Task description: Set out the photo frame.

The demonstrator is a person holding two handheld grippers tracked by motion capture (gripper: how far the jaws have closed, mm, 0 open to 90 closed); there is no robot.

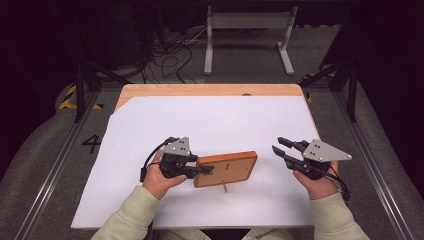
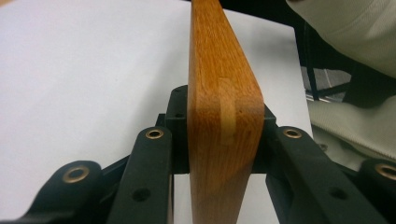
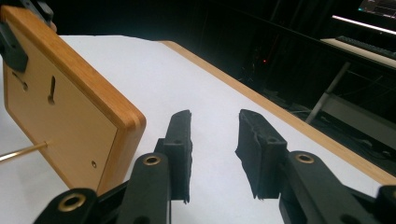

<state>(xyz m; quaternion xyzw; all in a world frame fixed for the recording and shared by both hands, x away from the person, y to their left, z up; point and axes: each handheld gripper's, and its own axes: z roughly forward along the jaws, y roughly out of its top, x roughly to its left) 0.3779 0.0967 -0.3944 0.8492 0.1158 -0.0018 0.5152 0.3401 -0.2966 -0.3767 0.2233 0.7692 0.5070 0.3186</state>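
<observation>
White sheeting point(image 1: 215, 125) covers the wooden tabletop point(image 1: 200, 90), with dark floor and cables in the upper part of the frame. Lower centre of the high view, a wooden board point(image 1: 227, 168) with a thin brass pin at its lower edge is held raised on edge above the sheet; the left claw point(image 1: 204, 170) is clamped on its left end, jaws pressed against both faces. At right of frame, well apart from the board, the right claw point(image 1: 278, 145) stands parted and holds nothing.
</observation>
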